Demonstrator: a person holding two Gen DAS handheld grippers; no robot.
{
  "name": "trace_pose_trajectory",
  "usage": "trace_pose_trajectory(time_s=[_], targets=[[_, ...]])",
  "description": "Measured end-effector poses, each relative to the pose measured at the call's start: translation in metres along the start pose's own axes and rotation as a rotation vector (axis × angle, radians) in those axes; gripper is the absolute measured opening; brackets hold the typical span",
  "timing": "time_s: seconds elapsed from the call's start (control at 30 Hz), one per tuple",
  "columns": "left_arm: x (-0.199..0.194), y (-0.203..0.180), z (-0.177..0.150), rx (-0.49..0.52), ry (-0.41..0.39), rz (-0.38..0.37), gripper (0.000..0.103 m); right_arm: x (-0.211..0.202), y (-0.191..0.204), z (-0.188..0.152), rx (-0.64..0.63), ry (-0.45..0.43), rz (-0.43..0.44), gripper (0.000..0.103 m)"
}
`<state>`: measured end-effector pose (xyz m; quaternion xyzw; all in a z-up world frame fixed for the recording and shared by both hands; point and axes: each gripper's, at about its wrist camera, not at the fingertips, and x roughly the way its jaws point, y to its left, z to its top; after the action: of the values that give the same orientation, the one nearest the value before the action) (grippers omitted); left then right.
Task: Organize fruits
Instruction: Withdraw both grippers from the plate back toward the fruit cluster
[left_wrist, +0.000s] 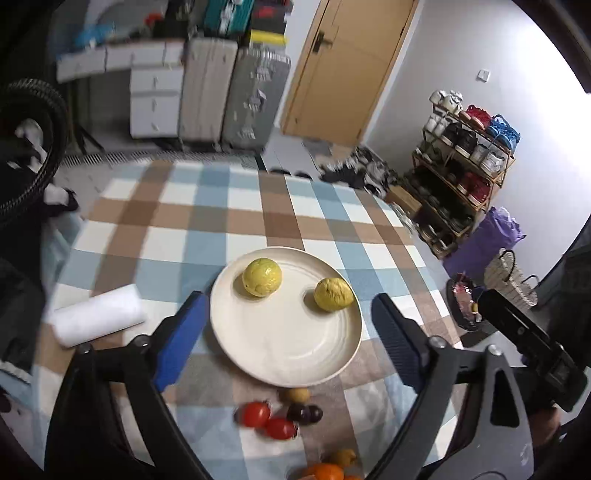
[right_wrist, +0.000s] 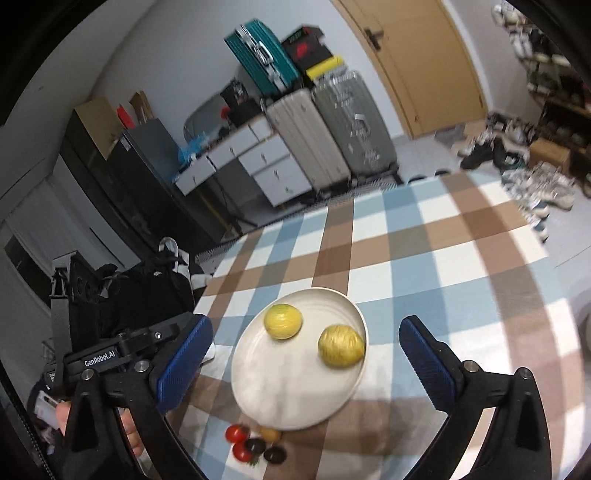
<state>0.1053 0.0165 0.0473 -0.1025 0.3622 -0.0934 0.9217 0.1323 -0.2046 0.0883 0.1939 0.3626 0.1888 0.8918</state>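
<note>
Both grippers, left (left_wrist: 286, 332) and right (right_wrist: 306, 363), hang wide open and empty above the plate (left_wrist: 291, 354), two yellow fruits (left_wrist: 262, 277) resting near its far rim.

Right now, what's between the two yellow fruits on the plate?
Nothing: bare plate separates the left fruit from the right fruit, clear in both wrist views.

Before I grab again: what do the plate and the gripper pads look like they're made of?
Plate: probably glazed ceramic, possibly melamine; cream, smooth, faint sheen, concentric ridges. Left gripper pads: blue, likely rubbery or textured plastic, with a fine ribbed pattern.
</note>
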Motion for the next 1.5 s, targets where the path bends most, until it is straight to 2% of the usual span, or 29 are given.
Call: trace_pose_trajectory(time_s=[0.1,0.33,0.57,0.73,0.83,0.9,1.03,1.2,1.37,1.5], targets=[[-0.032,-0.010,-0.015,0.019,-0.062,0.027,0.102,-0.034,0.020,-0.016,-0.056,-0.074,-0.020,0.103],[-0.089,-0.024,-0.058,0.067,-0.162,0.091,0.102,-0.084,0.059,-0.060,-0.158,-0.175,-0.023,0.103],[-0.098,-0.029,-0.101,0.114,-0.146,0.133,0.102,-0.107,0.067,-0.098,-0.182,-0.194,-0.054,0.103],[-0.092,-0.023,-0.117,0.109,-0.137,0.125,0.102,-0.099,0.055,-0.121,-0.190,-0.117,-0.024,0.103],[-0.089,-0.019,-0.125,0.114,-0.151,0.132,0.102,-0.098,0.054,-0.131,-0.205,-0.082,-0.047,0.103],[-0.084,-0.016,-0.129,0.108,-0.133,0.126,0.102,-0.099,0.054,-0.138,-0.219,-0.066,-0.065,0.103],[-0.073,-0.010,-0.133,0.080,-0.078,0.089,0.102,-0.093,0.053,-0.152,-0.197,0.009,-0.077,0.103],[-0.070,-0.007,-0.131,0.068,-0.084,0.087,0.102,-0.088,0.064,-0.170,-0.260,0.056,-0.103,0.103],[-0.066,-0.001,-0.129,0.055,-0.074,0.120,0.102,-0.075,0.072,-0.183,-0.308,0.129,-0.092,0.103],[-0.067,0.006,-0.127,0.025,-0.070,0.129,0.102,-0.062,0.067,-0.188,-0.289,0.199,-0.084,0.103]])
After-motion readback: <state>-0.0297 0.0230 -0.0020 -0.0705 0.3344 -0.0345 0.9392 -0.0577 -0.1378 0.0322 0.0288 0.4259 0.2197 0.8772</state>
